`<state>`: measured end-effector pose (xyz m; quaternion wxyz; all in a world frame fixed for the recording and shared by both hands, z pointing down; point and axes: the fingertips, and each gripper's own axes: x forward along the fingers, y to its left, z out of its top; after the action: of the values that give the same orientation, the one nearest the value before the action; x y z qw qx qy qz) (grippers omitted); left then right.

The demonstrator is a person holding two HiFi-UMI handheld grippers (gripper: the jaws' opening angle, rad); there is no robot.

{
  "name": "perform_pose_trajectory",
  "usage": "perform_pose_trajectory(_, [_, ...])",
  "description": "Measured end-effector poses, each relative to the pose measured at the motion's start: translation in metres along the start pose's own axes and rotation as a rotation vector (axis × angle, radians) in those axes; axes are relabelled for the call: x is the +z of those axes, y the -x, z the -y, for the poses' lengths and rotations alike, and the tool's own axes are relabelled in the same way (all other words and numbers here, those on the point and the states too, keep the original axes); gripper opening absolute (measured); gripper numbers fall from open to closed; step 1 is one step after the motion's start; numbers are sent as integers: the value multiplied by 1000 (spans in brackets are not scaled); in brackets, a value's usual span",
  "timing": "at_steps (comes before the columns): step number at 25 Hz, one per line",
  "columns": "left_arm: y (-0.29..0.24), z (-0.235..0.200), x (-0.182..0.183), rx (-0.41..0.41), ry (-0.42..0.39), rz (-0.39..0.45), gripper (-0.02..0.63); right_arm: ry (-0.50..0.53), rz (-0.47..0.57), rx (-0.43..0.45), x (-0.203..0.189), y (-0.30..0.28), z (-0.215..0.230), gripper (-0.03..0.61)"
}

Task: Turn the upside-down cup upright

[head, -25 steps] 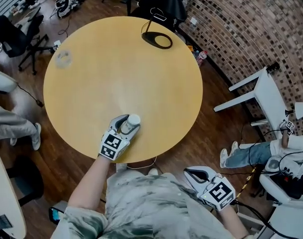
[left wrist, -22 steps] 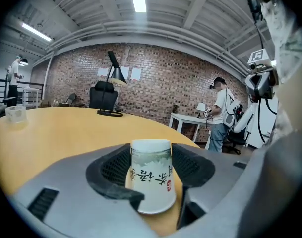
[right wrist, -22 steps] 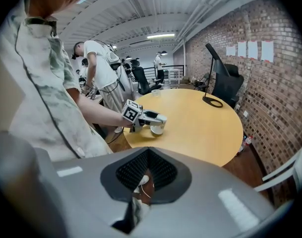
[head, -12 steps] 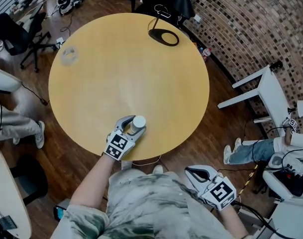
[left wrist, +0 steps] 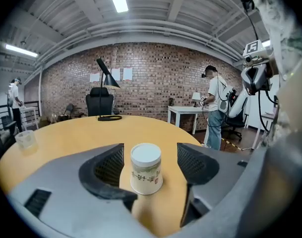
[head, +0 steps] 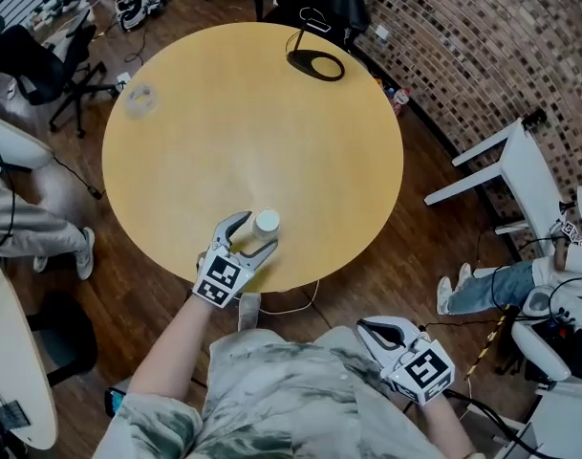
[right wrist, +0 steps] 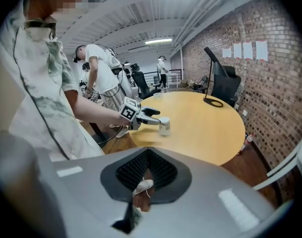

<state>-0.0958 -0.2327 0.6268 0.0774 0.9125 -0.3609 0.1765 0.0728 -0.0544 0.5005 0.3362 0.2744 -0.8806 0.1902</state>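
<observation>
A: From overhead, the paper cup (head: 266, 222) sits near the six o'clock edge of the round table (head: 252, 132). All you get of it is a white disc, its base facing up.

B: The left gripper view fills in the rest. The paper cup (left wrist: 146, 168) stands mouth-down on the wood, wider at the bottom, with green print on its side. Overhead shows none of that.

A: And the left gripper (head: 257, 230)?

B: Jaws opening right now, one at the cup's nine o'clock and one at its three. In its own view the left gripper (left wrist: 150, 157) has yellow tabletop showing on both sides of the cup, so neither jaw presses it. Around it, not on it.

A: Overhead I can't judge those gaps. The jaws just bracket the disc.

B: The right gripper view gives the side-on angle. There's the paper cup (right wrist: 164, 126), mouth-down near the table edge. The left gripper (right wrist: 158, 119) reaches in from its nine o'clock.

A: Right gripper (head: 372, 329)?

B: Off the table, out at five o'clock beside the person's torso. In its own view the right gripper (right wrist: 148, 151) has its jaws pressed together with nothing pinched.

A: Anything else on the table?

B: A desk lamp (head: 316, 63) at one o'clock and a clear plastic cup (head: 140, 98) at ten. Overhead mostly shows the lamp's ring base. The left gripper view shows its black arm and shade rising at the far edge.
</observation>
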Motion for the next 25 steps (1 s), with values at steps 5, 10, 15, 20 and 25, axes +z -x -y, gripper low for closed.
perform_pose_trajectory(5, [60, 44, 33, 116, 39, 42, 350, 68, 100, 62, -18, 35, -7, 5])
perform_pose_trajectory(10, [137, 151, 57, 215, 188, 85, 360, 107, 168, 171, -67, 78, -28, 9])
perform_pose_trajectory(15, [208, 265, 57, 268, 225, 1, 293, 154, 181, 294, -106, 106, -69, 12])
perform_pose_trajectory(20, [252, 343, 56, 229, 208, -94, 262, 160, 218, 341, -119, 132, -117, 20])
perform_pose_trajectory(25, [284, 392, 60, 154, 266, -28, 281, 170, 258, 288, -132, 148, -150, 31])
